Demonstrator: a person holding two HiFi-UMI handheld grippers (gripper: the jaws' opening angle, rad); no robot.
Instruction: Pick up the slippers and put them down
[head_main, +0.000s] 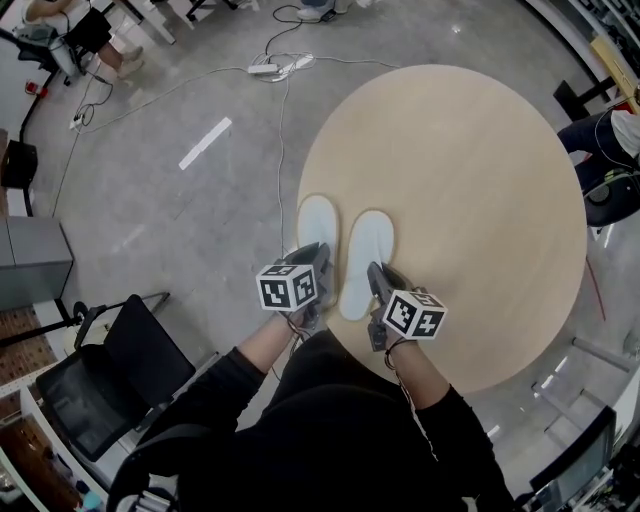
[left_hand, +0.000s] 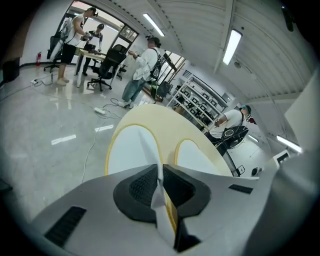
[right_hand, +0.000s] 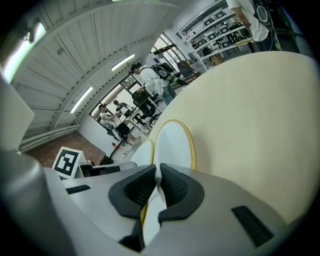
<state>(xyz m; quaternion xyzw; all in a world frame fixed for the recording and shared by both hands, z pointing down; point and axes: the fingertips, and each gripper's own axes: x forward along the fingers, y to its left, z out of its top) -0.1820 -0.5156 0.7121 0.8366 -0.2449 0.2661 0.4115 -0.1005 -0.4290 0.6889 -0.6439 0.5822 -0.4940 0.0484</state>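
In the head view, two white slippers lie side by side on a round pale wooden table (head_main: 480, 180), toes pointing away from the person and heels toward the near rim. The left slipper (head_main: 318, 232) sits right at the table's left edge, and the right slipper (head_main: 366, 255) is just beside it. The left gripper (head_main: 321, 254) reaches to the heel of the left slipper and the right gripper (head_main: 376, 272) to the heel of the right one, each carrying a marker cube (head_main: 288, 287) above a black-sleeved arm. A black chair (head_main: 120, 365) stands on the grey floor (head_main: 180, 220) at lower left, and a white power strip (head_main: 265, 68) lies beyond the table. In the left gripper view, the left gripper's (left_hand: 161, 189) dark ribbed pads are pressed together on a thin white flap of the left slipper's (left_hand: 131, 150) yellow-rimmed heel, with the right slipper (left_hand: 197, 161) alongside and people standing at desks far behind. In the right gripper view, the right gripper (right_hand: 156, 186) likewise pinches the white heel edge of the right slipper (right_hand: 172, 142), with the left slipper (right_hand: 144, 152) just past it. Whether the heels are lifted off the tabletop cannot be told.
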